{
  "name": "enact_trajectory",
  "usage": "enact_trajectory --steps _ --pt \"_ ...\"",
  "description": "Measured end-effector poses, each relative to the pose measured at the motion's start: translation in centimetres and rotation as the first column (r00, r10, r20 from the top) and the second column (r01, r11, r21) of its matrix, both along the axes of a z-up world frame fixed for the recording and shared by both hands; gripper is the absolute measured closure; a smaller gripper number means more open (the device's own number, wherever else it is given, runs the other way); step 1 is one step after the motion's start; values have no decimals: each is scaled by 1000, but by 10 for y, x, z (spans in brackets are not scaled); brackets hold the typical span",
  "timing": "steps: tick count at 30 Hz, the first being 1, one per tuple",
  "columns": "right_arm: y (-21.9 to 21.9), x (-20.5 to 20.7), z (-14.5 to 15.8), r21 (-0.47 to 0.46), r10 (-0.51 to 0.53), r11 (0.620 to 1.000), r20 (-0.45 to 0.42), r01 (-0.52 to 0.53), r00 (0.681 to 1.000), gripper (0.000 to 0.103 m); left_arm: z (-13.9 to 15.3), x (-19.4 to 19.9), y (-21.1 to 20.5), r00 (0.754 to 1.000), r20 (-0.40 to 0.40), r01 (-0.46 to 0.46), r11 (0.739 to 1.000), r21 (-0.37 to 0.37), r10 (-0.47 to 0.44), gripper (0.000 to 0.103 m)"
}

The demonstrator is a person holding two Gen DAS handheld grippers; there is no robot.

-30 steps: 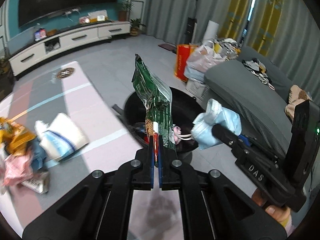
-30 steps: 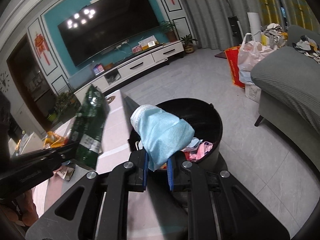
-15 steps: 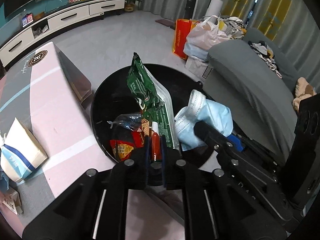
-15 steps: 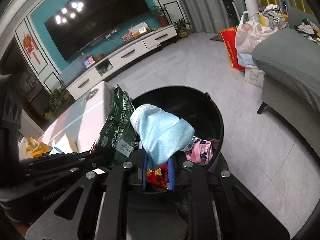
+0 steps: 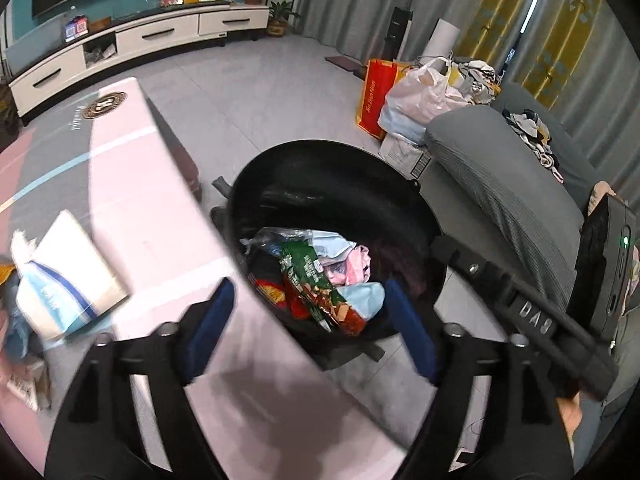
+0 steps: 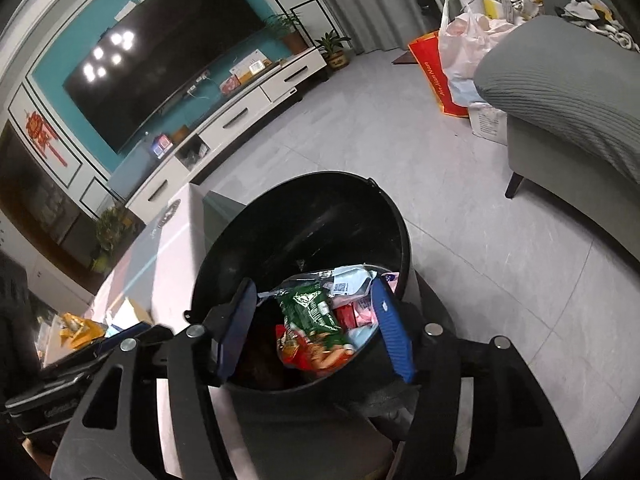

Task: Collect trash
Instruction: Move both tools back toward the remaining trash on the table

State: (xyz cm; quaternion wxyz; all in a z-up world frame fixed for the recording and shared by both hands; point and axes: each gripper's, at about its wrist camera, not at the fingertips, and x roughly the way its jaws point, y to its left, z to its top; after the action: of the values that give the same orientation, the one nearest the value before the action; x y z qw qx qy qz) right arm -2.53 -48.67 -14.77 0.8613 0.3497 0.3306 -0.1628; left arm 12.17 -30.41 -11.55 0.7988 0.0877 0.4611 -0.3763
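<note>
Over the black trash bin point(image 5: 344, 168), both tools point down at its mouth. Left hand-held gripper point(image 5: 308, 320) has its jaws opening, nothing between them; right hand-held gripper point(image 6: 316, 328) likewise, jaws opening and empty. Green snack wrapper point(image 5: 310, 276) and blue face mask point(image 5: 362, 296) lie inside the bin among other trash. At nine o'clock, a tissue pack point(image 5: 68, 280) rests on the table point(image 5: 132, 184).

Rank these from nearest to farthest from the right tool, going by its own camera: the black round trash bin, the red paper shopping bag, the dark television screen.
1. Black round trash bin, directly under the tool, whose jaws are opening.
2. Red paper shopping bag, on the floor at upper right.
3. Dark television screen, on the teal wall at upper left; farthest, though not by much.
</note>
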Motion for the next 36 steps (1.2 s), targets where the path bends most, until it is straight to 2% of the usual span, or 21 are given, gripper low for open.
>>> enact_trajectory --steps 3,7,12,15,17,20,22,24,25,27,29,30,34,36 --pt "8 -12 9 -6 3 1000 6 -3 1000 35 4 -11 23 999 11 -43 999 6 42 3" --pt "24 -22 20 -21 28 999 3 -28 1000 31 4 -20 66 989 -50 -138 990 -7 138 3" --pt "58 -27 34 -65 109 992 -3 -109 994 22 14 -37 124 976 -34 -216 976 -6 215 3" --pt "82 -25 40 -91 178 980 -13 -178 984 21 11 -43 161 963 -82 -260 965 -23 258 3" --pt "99 -20 43 -95 224 970 -20 -225 974 21 10 -45 187 945 -104 -313 949 -30 309 3" --pt "121 -13 48 -105 281 953 -29 -283 959 21 10 -50 234 899 -127 -428 901 -67 418 3" --pt "135 -10 51 -110 313 943 -31 -315 949 21 16 -54 270 862 -138 -506 848 -160 488 3" --pt "150 -7 54 -120 349 929 -36 -351 936 21 25 -62 294 845 -104 -534 811 -240 525 3" --pt "157 -6 55 -125 367 921 -36 -369 929 21 31 -67 302 843 -62 -529 804 -270 534 3" --pt "170 -2 58 -134 397 907 -40 -399 917 21 38 -74 309 855 12 -495 823 -279 518 3" --pt "182 1 60 -140 423 895 -41 -424 905 21 37 -76 310 884 40 -444 864 -236 465 3" --pt "189 4 61 -143 441 885 -42 -443 896 21 34 -76 309 895 29 -429 877 -214 445 3" --pt "215 13 63 -188 498 845 -68 -502 864 21 19 -80 324 916 -4 -396 902 -171 401 3" --pt "226 17 63 -213 527 820 -80 -531 846 21 16 -75 336 916 -59 -401 895 -194 398 3"
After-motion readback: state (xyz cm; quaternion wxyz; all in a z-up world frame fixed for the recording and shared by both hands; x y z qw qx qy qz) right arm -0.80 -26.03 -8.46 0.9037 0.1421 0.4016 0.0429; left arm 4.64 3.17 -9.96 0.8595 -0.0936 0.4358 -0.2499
